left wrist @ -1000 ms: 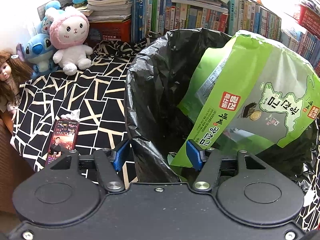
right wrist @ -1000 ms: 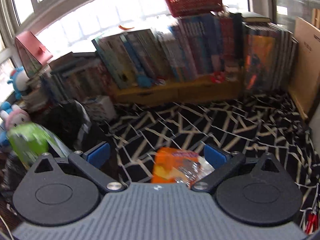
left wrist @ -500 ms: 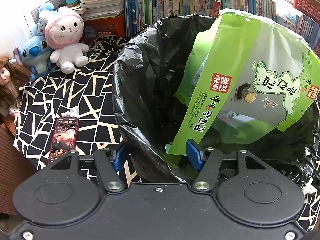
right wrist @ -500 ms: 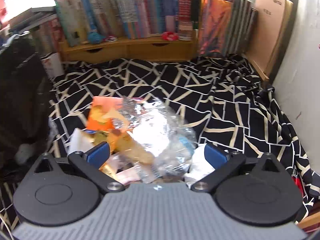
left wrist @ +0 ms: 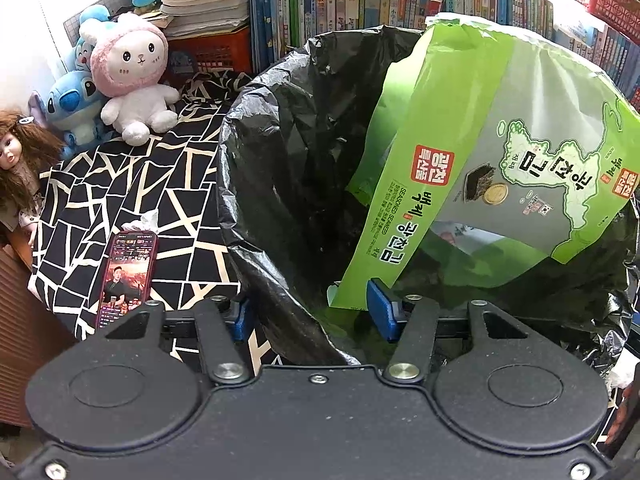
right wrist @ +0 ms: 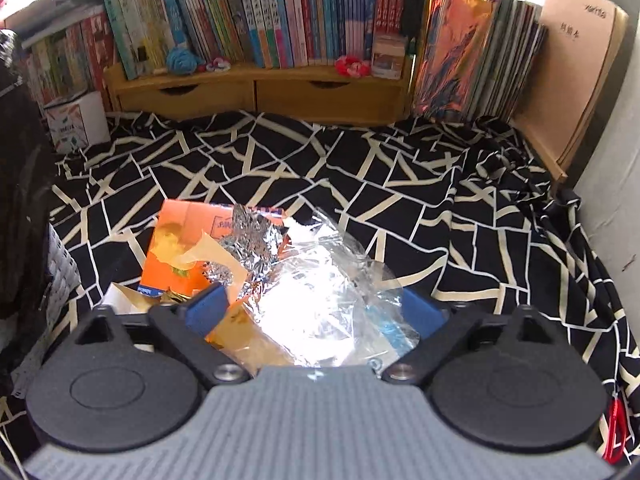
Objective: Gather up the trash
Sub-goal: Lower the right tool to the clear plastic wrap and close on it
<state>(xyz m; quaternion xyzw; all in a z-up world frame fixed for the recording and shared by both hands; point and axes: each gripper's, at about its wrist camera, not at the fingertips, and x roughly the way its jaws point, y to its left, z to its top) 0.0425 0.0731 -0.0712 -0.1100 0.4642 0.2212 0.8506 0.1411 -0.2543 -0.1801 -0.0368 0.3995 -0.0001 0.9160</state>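
While my left gripper (left wrist: 308, 314) is pinching the black bag's (left wrist: 280, 160) rim, seaweed packet (left wrist: 480, 160) already inside, I am closing my right gripper's (right wrist: 316, 312) still-apart jaws around the foil wrappers (right wrist: 304, 292) remaining on the cloth (right wrist: 400, 200).

Both wrist views tilt downward, close (shared: patterned cloth (left wrist: 120, 184)).

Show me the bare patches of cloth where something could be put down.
Free: the cloth between the wrapper pile and the wooden drawers; also between the phone and the plush toys. Crowded: around the wrapper pile.
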